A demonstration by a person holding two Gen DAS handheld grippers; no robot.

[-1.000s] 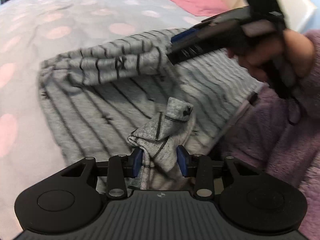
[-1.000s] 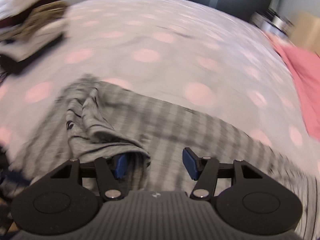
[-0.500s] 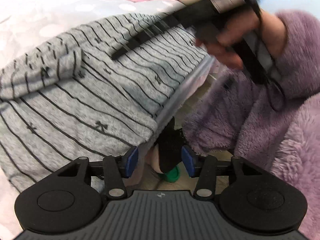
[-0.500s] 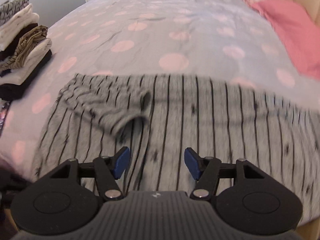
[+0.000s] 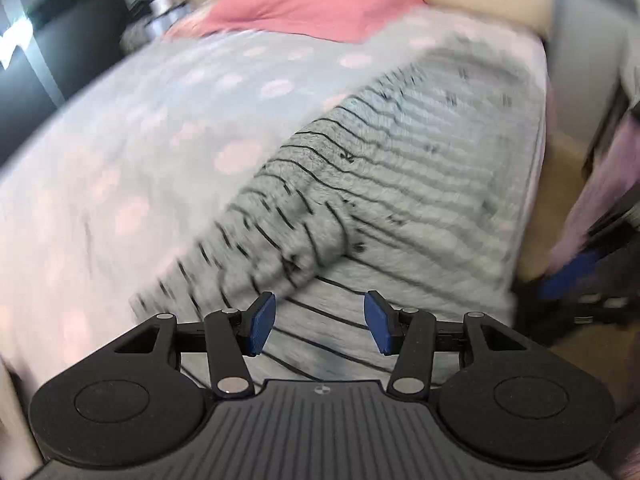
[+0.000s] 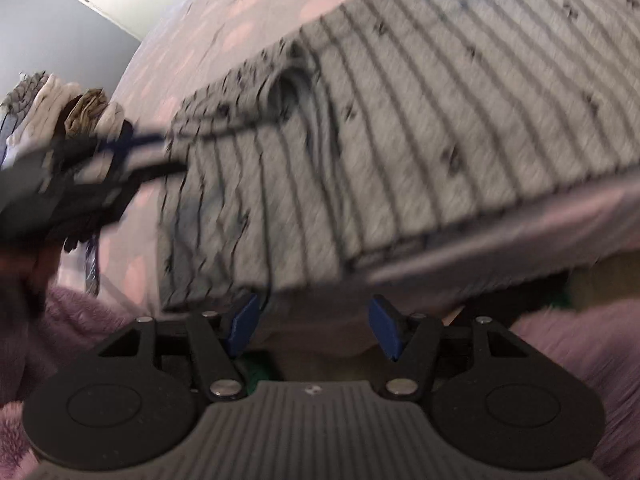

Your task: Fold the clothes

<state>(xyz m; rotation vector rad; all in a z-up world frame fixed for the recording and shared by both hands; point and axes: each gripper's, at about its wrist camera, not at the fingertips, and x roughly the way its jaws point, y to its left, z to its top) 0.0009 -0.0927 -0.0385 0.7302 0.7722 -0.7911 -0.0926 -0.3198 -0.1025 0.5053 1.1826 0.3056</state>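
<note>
Two grippers are what we are holding, each with its jaws spread wide and nothing between them. Our left gripper (image 5: 319,322) is hovering over the near hem of the grey striped garment (image 5: 420,184), which is lying flat on the dotted bedspread (image 5: 140,152) with a sleeve (image 5: 280,248) folded across it at 11 o'clock. Our right gripper (image 6: 315,330) is hanging below the bed's edge. A pink pillow (image 5: 312,4) is lying at 12 o'clock, farthest off.
</note>
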